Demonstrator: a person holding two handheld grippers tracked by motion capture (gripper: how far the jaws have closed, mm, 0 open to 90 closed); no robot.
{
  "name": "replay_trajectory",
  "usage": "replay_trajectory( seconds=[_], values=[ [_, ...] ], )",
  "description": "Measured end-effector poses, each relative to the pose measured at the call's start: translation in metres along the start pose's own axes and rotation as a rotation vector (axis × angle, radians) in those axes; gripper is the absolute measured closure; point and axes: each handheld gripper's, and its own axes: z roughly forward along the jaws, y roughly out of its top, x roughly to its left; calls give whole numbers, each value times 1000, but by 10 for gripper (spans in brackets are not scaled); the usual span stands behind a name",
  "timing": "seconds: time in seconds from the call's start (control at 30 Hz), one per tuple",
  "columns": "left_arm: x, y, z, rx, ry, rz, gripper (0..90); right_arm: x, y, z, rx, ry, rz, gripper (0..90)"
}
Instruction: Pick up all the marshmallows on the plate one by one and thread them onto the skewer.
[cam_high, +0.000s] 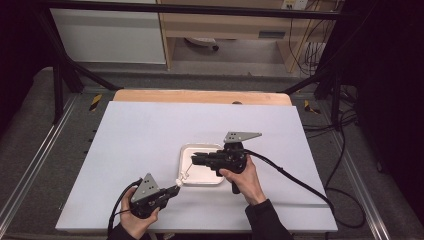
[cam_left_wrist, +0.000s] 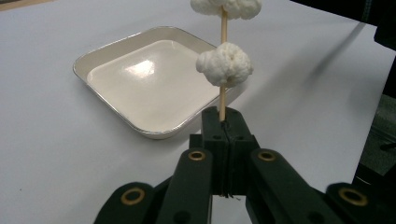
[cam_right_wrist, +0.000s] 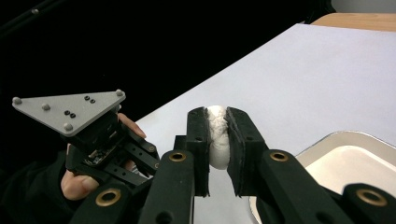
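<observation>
I see my left hand-held gripper (cam_left_wrist: 223, 122) at the bottom centre of the left gripper view, its jaws clamped tight on the lower end of a thin wooden skewer (cam_left_wrist: 223, 100) that stands upright. A white puffy marshmallow piece (cam_left_wrist: 225, 64) sits threaded partway up the stick, and a second white puffy piece (cam_left_wrist: 227, 7) is at the top edge of that frame. In the right gripper view my right hand-held gripper (cam_right_wrist: 217, 135) is closed narrow on a white marshmallow piece (cam_right_wrist: 217, 137), pads pressing both sides. In the high view the square cream-white shallow tray (cam_high: 186, 176) lies at the middle of the pale grey surface (cam_high: 150, 130), with the skewer leaning over its lower left corner.
</observation>
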Motion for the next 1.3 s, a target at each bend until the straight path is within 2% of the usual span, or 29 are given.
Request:
replay_trajectory(
  seconds=[0.77,0.83,0.87,0.9,0.93,0.97,1.0,1.03,1.2,1.3],
  values=[
    [-1,1,0,11,-16,-3,890,3,-8,6,8,28,-9,813],
    [-2,1,0,9,-19,-3,890,3,-9,7,15,25,-14,814],
    [-2,2,-1,-9,-25,-5,890,3,-10,7,21,28,-12,814],
    [-2,6,-2,-17,-37,-22,890,3,-11,9,43,42,-9,813],
    [-3,8,-2,6,10,24,890,3,-16,16,90,55,-14,812],
    [-1,8,-1,9,3,17,890,4,-19,18,66,44,-10,812],
    [2,6,-1,-3,-7,-13,889,4,-20,18,60,36,-30,811],
    [4,5,0,4,-10,-15,889,3,-20,20,47,34,-28,809],
    [3,5,2,2,-19,-12,889,3,-20,20,50,10,-33,787],
    [2,4,3,12,-17,-14,888,5,-18,16,45,-19,-46,728]
  ],
)
